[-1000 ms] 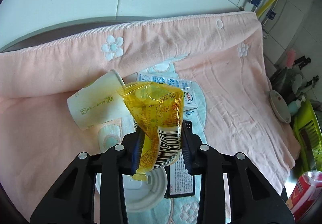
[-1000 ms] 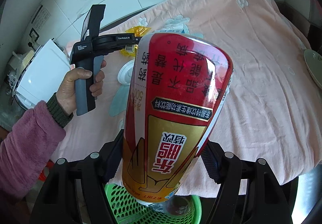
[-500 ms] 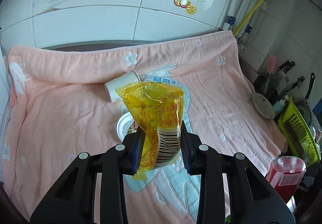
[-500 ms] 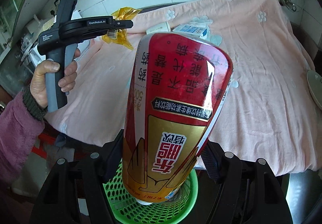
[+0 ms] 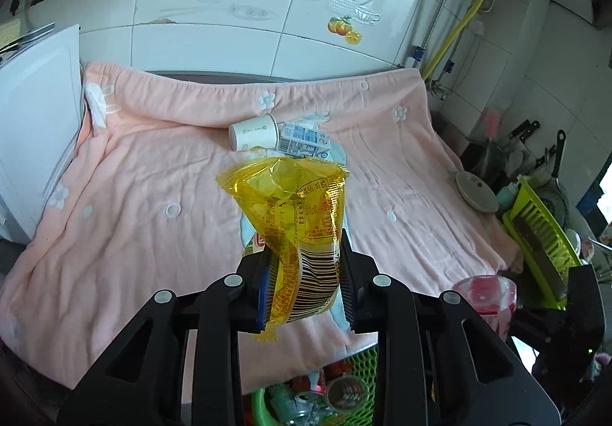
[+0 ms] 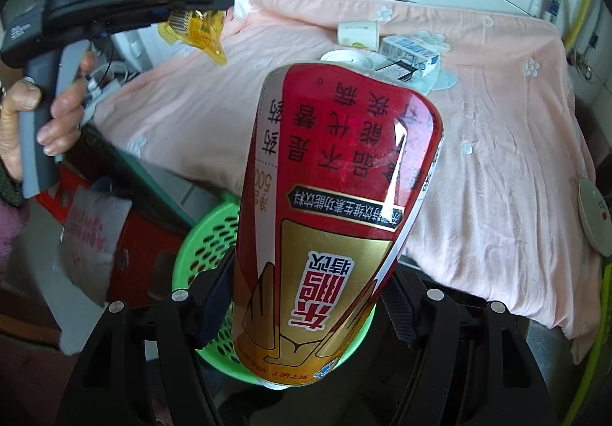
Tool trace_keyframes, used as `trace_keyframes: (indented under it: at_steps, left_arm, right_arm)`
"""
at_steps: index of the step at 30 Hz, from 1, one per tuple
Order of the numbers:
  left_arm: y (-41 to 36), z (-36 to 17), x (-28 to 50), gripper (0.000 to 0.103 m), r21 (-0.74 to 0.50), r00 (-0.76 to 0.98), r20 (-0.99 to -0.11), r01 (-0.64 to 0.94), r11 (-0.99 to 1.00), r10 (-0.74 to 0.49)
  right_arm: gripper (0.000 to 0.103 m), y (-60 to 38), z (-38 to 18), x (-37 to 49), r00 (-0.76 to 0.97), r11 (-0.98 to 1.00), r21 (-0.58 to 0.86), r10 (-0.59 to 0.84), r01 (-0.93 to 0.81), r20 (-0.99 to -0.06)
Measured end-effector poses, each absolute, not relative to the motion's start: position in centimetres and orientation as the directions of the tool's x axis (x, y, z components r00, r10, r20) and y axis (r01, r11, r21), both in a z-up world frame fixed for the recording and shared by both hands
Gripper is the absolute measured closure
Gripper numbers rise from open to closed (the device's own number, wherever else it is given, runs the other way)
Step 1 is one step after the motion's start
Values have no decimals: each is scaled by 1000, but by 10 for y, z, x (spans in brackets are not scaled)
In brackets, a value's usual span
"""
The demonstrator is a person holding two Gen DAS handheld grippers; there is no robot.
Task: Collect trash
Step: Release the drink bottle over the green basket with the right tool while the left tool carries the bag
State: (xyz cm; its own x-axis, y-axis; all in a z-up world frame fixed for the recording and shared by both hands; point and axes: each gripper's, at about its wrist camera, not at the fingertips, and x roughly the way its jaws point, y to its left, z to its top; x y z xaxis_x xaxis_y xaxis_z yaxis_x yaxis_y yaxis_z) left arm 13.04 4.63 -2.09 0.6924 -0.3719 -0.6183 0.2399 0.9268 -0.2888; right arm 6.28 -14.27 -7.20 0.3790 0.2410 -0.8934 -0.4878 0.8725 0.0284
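- One left gripper (image 5: 306,284), jaws closing, pinches one crumpled yellow wrapper (image 5: 296,219) in the air above the pink cloth (image 5: 153,196).
- One right gripper (image 6: 302,311) clamps one red and gold bottle (image 6: 329,204), held over one green basket (image 6: 199,246) beside the cloth's edge.
- Lying on the cloth: one paper cup (image 5: 253,131) on its side, touching one blue and white carton (image 5: 304,143).
- One hand (image 6: 42,116) grips the left gripper's handle.

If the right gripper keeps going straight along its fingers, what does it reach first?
Probably the green basket: the right gripper, shut on the red bottle, points steeply down with the basket's rim showing right behind the bottle. The bottle's lower end would arrive first; depth is unclear.
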Motion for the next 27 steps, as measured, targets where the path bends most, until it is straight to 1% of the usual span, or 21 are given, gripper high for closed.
trace_keyframes:
  at_steps: [11, 16, 24, 27]
  left_arm:
    - [53, -27, 51, 76, -301, 703, -608, 224, 927, -367]
    - [61, -33, 28, 76, -307, 706, -612, 203, 930, -356]
    - [76, -38, 5, 76, -328, 719, -607, 160, 931, -338]
    - [81, -39, -1, 76, -331, 722, -606, 151, 931, -333]
  right_arm:
    - [36, -131, -80, 38, 356, 825, -57, 180, -562, -917]
    - [36, -124, -85, 34, 334, 803, -76, 158, -591, -929]
    - [36, -102, -105, 27, 284, 729, -147, 67, -668, -957]
    - [36, -97, -110, 26, 276, 718, -155, 55, -679, -959]
